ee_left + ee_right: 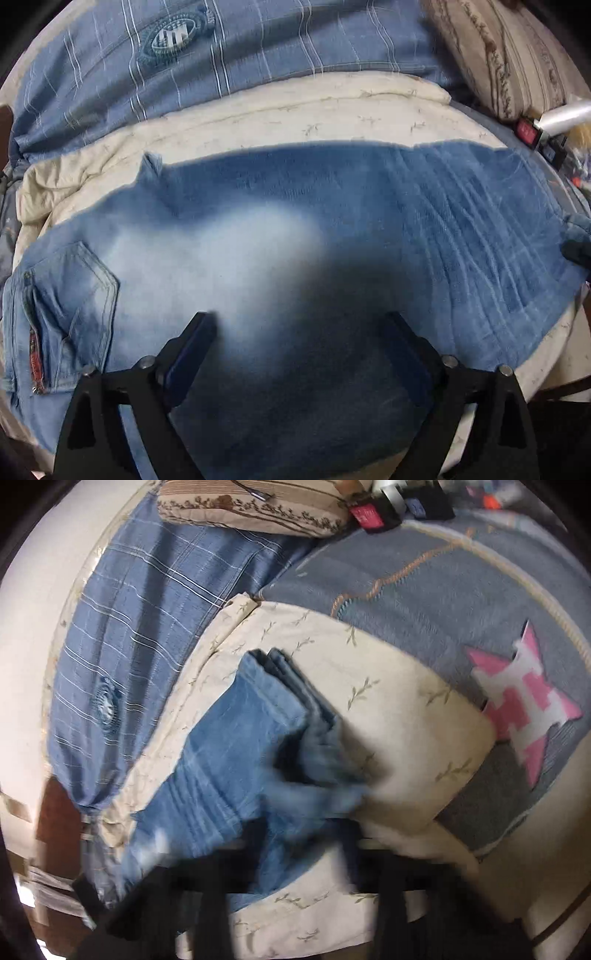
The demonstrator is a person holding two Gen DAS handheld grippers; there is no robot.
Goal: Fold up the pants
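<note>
1. The left claw (299,332) hangs low over the blue jeans (280,236), its fingers spread wide and holding nothing.
2. Only the left view shows the back pocket (74,291) at 9 o'clock.
3. The right claw (295,897) is too blurry to tell; the leg ends (280,686) sit stacked on the cream quilt (399,701) at 12 o'clock.

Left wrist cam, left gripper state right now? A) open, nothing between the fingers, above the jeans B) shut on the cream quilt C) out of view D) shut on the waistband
A: the left gripper has its fingers spread wide apart with only the jeans surface seen between them.
</note>
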